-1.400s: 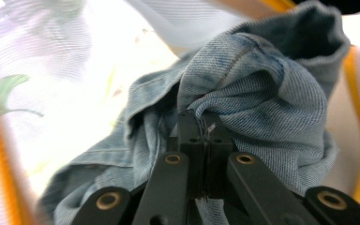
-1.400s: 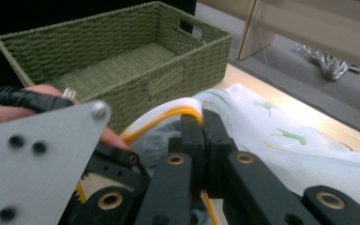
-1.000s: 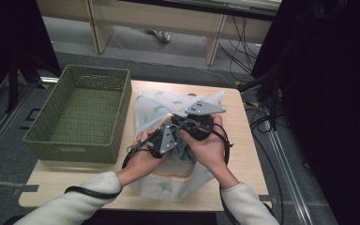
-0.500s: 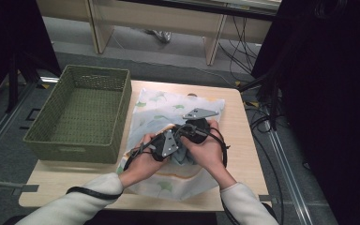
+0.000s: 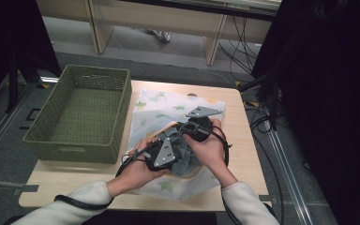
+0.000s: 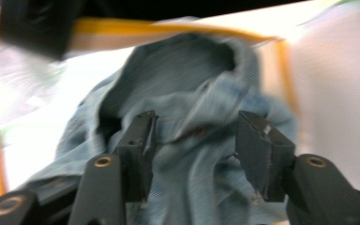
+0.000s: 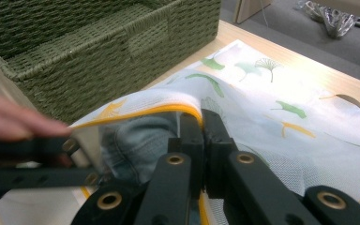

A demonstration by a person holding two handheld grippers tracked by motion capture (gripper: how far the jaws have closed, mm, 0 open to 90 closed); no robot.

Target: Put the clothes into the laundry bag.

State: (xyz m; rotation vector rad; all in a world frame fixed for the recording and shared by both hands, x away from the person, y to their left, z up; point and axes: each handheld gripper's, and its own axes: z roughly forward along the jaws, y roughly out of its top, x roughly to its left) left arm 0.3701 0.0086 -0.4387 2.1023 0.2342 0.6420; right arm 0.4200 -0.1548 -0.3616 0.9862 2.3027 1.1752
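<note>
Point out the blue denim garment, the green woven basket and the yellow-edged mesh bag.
blue denim garment [image 6: 192,154], left gripper view, crumpled middle between the open jaws.
green woven basket [image 5: 82,110], high view, inside floor.
yellow-edged mesh bag [image 7: 281,122], right gripper view, printed top panel.

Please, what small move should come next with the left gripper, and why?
Probably draw the left gripper back out of the mesh bag. Its jaws have just been opening and stand apart over the blue denim garment, which already lies inside the yellow-edged mouth. The right gripper is shut on that yellow rim and holds the mouth open, so the way out looks free.
</note>
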